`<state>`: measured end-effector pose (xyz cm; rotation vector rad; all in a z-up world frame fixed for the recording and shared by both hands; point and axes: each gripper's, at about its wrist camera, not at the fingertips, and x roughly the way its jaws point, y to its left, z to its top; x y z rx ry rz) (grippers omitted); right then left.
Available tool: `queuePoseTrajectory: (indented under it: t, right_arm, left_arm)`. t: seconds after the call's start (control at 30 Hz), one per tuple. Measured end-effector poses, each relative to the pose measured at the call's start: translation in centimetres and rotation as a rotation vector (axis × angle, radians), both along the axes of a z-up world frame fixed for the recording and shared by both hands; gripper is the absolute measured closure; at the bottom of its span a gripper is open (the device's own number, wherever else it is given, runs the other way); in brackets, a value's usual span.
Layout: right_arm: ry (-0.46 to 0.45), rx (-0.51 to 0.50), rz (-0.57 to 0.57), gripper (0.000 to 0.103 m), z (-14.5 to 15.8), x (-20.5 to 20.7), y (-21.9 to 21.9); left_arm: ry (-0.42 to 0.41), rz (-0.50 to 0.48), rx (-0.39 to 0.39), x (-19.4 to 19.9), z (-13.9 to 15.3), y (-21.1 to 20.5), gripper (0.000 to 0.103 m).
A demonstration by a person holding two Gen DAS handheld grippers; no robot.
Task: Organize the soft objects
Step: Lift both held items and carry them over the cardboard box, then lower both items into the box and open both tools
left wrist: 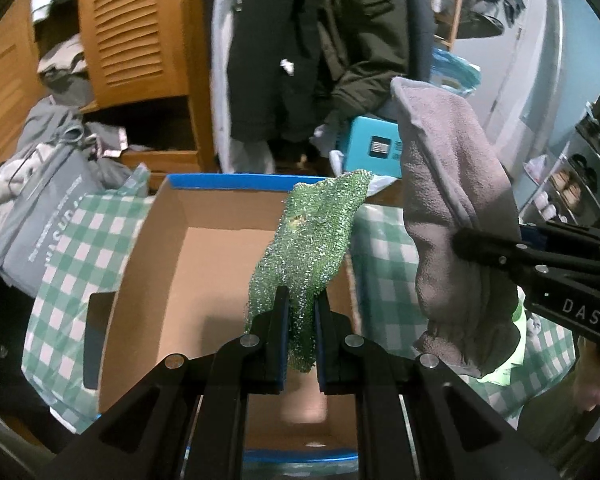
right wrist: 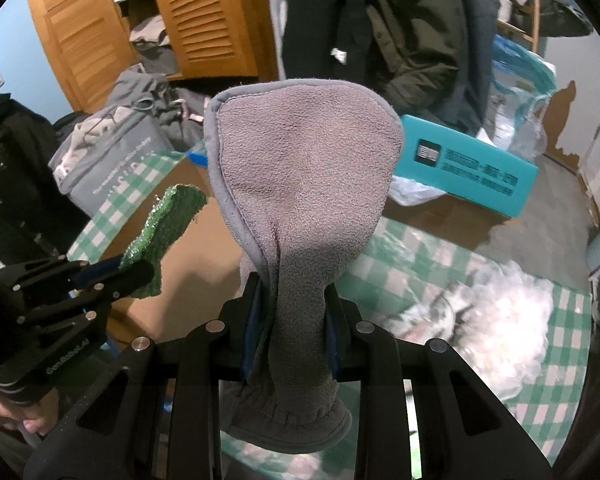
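My left gripper [left wrist: 301, 312] is shut on a green glittery scrub cloth [left wrist: 316, 232], held upright above an open cardboard box [left wrist: 156, 264] with a blue rim. My right gripper [right wrist: 292, 308] is shut on a grey fleece cloth [right wrist: 304, 168], held upright above the checked tablecloth to the right of the box. The right gripper [left wrist: 464, 244] with the grey cloth [left wrist: 452, 184] also shows in the left wrist view. The left gripper [right wrist: 140, 270] with the green cloth [right wrist: 164, 224] shows in the right wrist view. The box looks empty inside.
A green-and-white checked cloth [right wrist: 432, 256] covers the table. A white fluffy bundle in clear plastic [right wrist: 496, 312] lies on the right. A teal box [right wrist: 468, 168] stands behind. A grey bag [left wrist: 40, 216] of clothes sits left. Wooden wardrobe [left wrist: 136, 32] and hanging coats are behind.
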<state>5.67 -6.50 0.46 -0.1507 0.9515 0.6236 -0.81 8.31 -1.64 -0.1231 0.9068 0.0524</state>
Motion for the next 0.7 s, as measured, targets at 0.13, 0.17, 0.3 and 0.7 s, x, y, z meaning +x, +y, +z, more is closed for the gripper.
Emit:
queuePoseTrajectory:
  t: [0.13,0.17,0.3,0.7]
  right_arm:
    - [0.013,0.0,0.023,0.077,-0.3,0.2,2.0]
    - [0.018,0.0,0.029,0.077,-0.4,0.3,2.6]
    - [0.028,0.0,0.049,0.077,-0.6,0.6,4.4]
    - [0.073,-0.006,0.12,0.077,-1.7,0.7,10.2]
  left_arm:
    - [0.002,0.033,-0.003,-0.3,-0.2,1.7,0.092]
    - [0.003,0.041,-0.004,-0.4,-0.2,2.1,0.092]
    - [0.008,0.078,-0.004,-0.7,-0.5,3.8,0.092]
    - [0.052,0.175,-0.02,-1.1,-2.5,8.0,0.092]
